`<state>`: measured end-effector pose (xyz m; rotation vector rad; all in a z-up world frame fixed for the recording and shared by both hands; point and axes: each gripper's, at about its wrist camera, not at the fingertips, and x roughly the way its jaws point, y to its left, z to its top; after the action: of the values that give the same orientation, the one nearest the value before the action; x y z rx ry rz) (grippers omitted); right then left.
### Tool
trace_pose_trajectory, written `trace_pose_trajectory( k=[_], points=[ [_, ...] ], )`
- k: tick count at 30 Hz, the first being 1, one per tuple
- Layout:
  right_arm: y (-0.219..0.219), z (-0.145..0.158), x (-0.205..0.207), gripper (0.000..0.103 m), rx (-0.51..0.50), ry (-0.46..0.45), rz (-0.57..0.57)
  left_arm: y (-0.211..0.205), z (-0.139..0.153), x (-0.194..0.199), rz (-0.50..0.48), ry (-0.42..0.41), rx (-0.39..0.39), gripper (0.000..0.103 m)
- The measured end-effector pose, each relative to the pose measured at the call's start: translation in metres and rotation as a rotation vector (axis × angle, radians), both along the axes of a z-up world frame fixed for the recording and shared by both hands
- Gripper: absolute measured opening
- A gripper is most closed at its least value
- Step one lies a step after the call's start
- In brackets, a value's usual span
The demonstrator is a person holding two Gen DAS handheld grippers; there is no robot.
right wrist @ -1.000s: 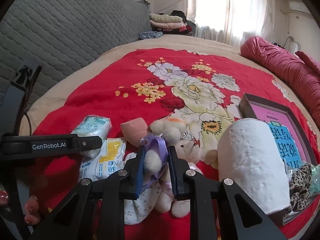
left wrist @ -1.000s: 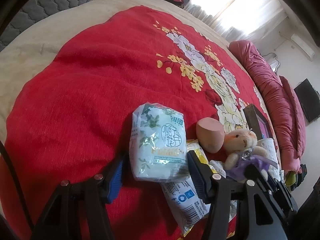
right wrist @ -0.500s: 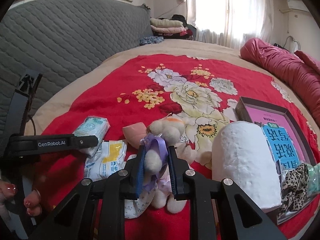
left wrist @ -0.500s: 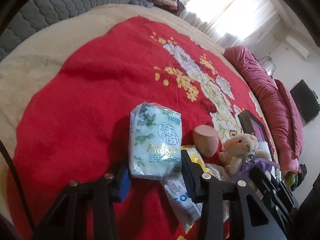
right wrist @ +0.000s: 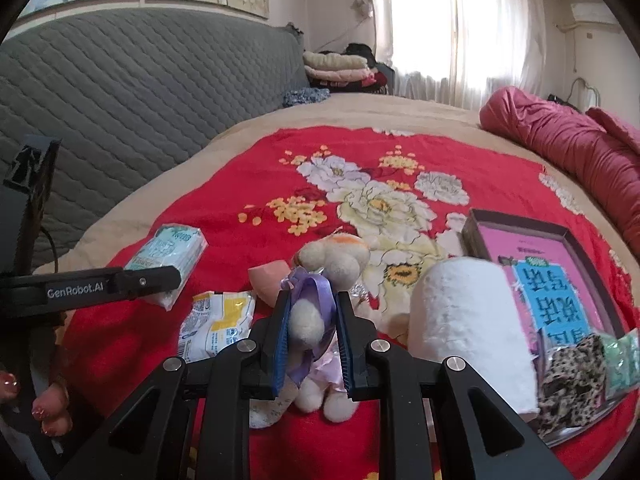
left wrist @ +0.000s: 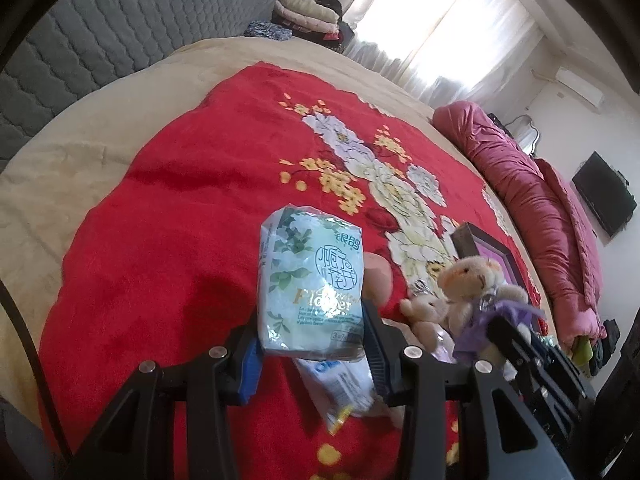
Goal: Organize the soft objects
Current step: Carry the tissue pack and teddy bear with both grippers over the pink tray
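A pale green tissue pack (left wrist: 312, 280) hangs just above the red blanket (left wrist: 180, 208), and my left gripper (left wrist: 312, 336) is shut on its lower end, blue pads pressing both sides. In the right wrist view the same pack (right wrist: 172, 248) shows beyond the left gripper's black finger (right wrist: 152, 276). My right gripper (right wrist: 310, 320) is shut on a cream teddy bear (right wrist: 332, 258) with a purple ribbon, lifted a little. In the left wrist view this bear (left wrist: 472, 280) sits at the right.
On the blanket lie a pink sponge (right wrist: 268, 276), a yellow-white packet (right wrist: 218, 324), a white roll (right wrist: 468, 320) and a dark tray (right wrist: 476, 224) holding a pink book and leopard cloth (right wrist: 572, 380). A crimson quilt (right wrist: 560, 148) lines the right; a grey headboard (right wrist: 140, 92) the left.
The left jaws closed on the tissue pack and lifted it off the blanket. The right gripper rose slightly with the bear still clamped.
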<state>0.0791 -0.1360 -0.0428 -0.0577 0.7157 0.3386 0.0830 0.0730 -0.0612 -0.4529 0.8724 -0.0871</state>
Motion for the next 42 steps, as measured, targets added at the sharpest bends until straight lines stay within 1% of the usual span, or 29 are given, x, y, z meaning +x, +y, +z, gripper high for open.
trace_pose_trajectory(
  k=[8, 14, 18, 21, 25, 32, 37, 42],
  points=[
    [-0.021, 0.022, -0.015, 0.022, 0.02, -0.062, -0.015, -0.044, 0.021, -0.019, -0.068, -0.022, 0.072, 0.045],
    [-0.045, 0.038, -0.026, 0.022, 0.057, -0.095, -0.049, -0.077, 0.034, -0.031, -0.115, -0.029, 0.097, 0.045],
    [-0.065, 0.046, -0.034, 0.021, 0.086, -0.109, -0.082, -0.1, 0.045, -0.039, -0.15, -0.038, 0.093, 0.045],
    [-0.082, 0.051, -0.04, 0.021, 0.107, -0.118, -0.115, -0.121, 0.055, -0.043, -0.19, -0.051, 0.12, 0.045],
    [-0.105, 0.058, -0.046, 0.021, 0.132, -0.131, -0.164, -0.15, 0.065, -0.047, -0.244, -0.062, 0.118, 0.045],
    [-0.144, 0.065, -0.057, 0.021, 0.177, -0.153, -0.26, -0.202, 0.077, -0.054, -0.347, -0.079, 0.151, 0.045],
    [-0.177, 0.068, -0.065, 0.021, 0.224, -0.165, -0.334, -0.23, 0.086, -0.056, -0.39, -0.093, 0.176, 0.045],
    [-0.207, 0.066, -0.069, 0.021, 0.258, -0.167, -0.402, -0.249, 0.09, -0.055, -0.414, -0.097, 0.177, 0.045]
  ],
)
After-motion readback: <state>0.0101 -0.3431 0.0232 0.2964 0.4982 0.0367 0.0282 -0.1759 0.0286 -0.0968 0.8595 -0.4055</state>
